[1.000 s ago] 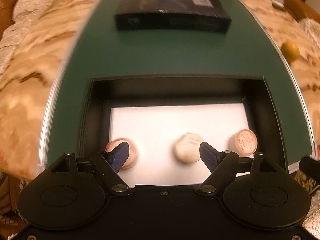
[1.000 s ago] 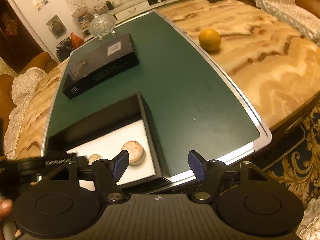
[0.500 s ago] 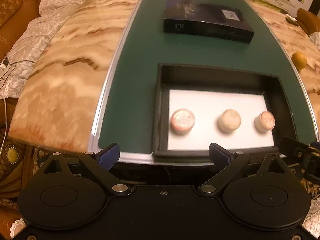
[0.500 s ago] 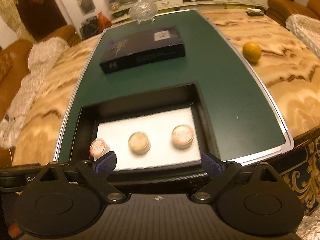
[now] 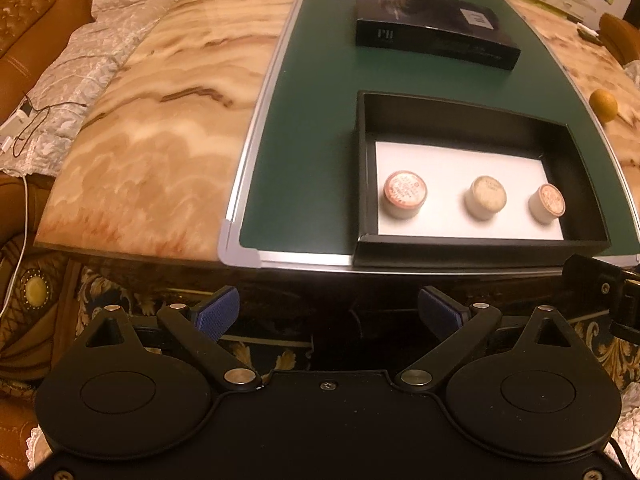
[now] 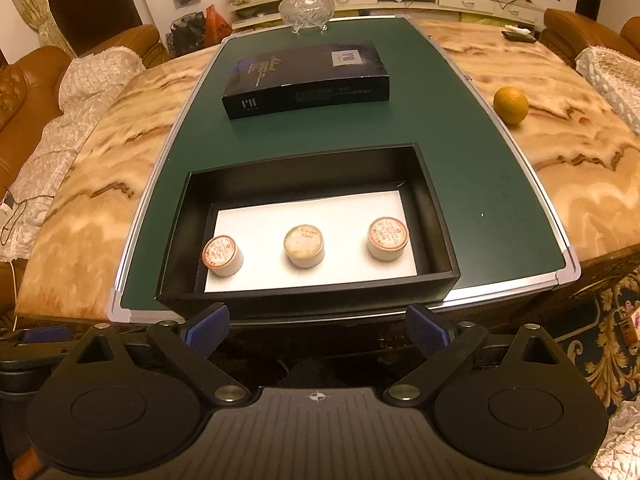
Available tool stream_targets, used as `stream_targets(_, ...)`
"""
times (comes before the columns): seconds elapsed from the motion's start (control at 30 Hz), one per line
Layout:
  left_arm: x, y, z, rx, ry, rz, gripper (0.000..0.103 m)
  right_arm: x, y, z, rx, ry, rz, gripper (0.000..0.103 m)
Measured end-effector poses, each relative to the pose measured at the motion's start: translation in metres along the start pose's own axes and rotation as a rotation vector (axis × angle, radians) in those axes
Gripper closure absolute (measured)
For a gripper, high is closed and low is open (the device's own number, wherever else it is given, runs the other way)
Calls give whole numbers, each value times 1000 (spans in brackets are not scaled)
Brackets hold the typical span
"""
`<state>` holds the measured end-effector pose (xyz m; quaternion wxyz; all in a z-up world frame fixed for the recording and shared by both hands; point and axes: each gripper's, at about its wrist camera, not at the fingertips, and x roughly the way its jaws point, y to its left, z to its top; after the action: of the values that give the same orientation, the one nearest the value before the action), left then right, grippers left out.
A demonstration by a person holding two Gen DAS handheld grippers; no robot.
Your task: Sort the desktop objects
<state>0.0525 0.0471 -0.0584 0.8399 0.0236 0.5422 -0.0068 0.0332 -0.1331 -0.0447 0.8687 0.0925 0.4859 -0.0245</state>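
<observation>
An open black box (image 5: 362, 168) (image 6: 304, 176) with a white liner sits at the near edge of the green mat (image 5: 312, 120) (image 6: 460, 140). Three small round jars stand in a row inside it: a red-topped one (image 5: 405, 194) (image 6: 223, 255), a pale one (image 5: 485, 197) (image 6: 304, 246) and another red-topped one (image 5: 547, 203) (image 6: 387, 238). My left gripper (image 5: 328, 314) hangs open off the table's near edge, left of the box, holding nothing. My right gripper (image 6: 318, 330) is in front of the box, its jaws opening with nothing between them.
A long closed black box (image 5: 436, 38) (image 6: 304, 74) lies on the far part of the mat. An orange (image 6: 511, 105) (image 5: 604, 105) rests on the marble tabletop at the right. A glass bowl (image 6: 306, 10) stands at the mat's far end. Sofas flank the table.
Both grippers have drawn back from over the box to beyond the table's near edge and spread wider. The three jars stay in the box.
</observation>
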Motion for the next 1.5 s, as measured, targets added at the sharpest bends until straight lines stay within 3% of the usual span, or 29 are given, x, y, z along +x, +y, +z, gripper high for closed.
stream_targets(1.5,-1,-6,-4,27,15,-4,5,3,9,-4,-39,10,-26,5)
